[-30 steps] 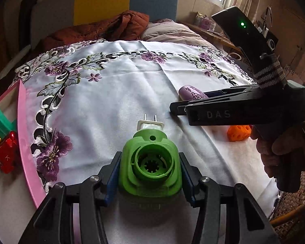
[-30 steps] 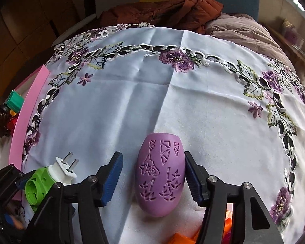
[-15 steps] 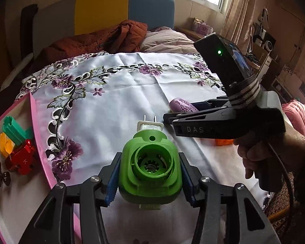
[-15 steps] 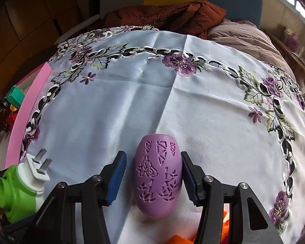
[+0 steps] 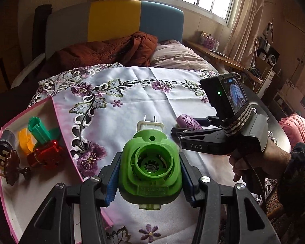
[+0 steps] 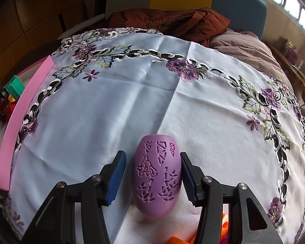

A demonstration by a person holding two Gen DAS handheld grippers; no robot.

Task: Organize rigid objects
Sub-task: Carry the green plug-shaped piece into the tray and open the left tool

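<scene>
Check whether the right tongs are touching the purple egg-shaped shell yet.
Touching on one side only: in the right wrist view the right tongs have their right pad against the purple shell, while bare cloth shows between the left pad and the shell.

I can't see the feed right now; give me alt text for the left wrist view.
The left gripper is shut on a green plastic plug-in device with a white two-prong plug, above a white floral embroidered tablecloth. To its left sits a pink-rimmed tray of small toys; to its right, the right gripper straddles a purple perforated egg-shaped shell.
</scene>
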